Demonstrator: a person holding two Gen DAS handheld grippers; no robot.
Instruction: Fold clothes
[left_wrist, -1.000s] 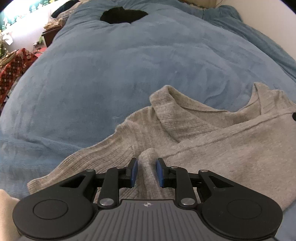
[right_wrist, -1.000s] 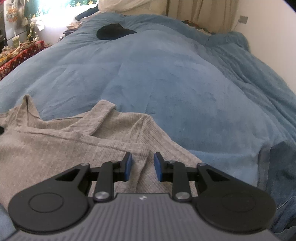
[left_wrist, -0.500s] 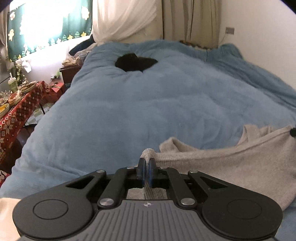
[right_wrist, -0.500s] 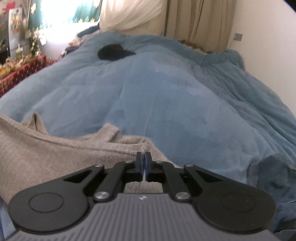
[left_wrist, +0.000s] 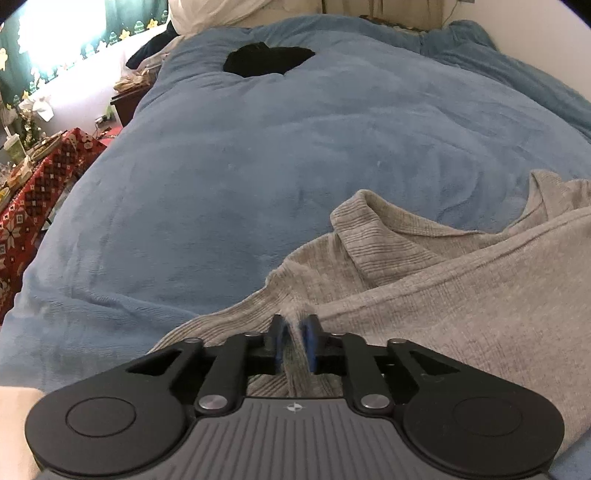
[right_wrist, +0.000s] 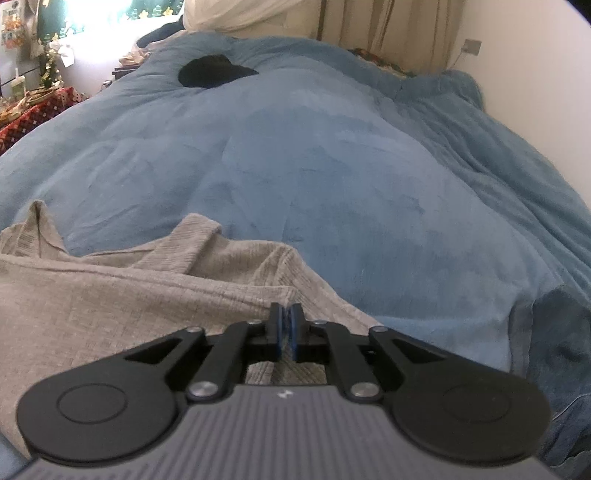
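**Grey top pinched at both near corners on the blue bed**

A grey ribbed top (left_wrist: 424, 280) lies at the near edge of a blue duvet (left_wrist: 295, 147), its long axis running left to right, its neckline flaps pointing toward the far side. The left gripper (left_wrist: 294, 341) has a narrow gap with a ridge of cloth standing between its pads, and its jaws are opening. The right gripper (right_wrist: 285, 332) is nearly closed, jaws opening slightly, a thin fold of the top's edge between them. A black garment (left_wrist: 267, 61) lies far off.
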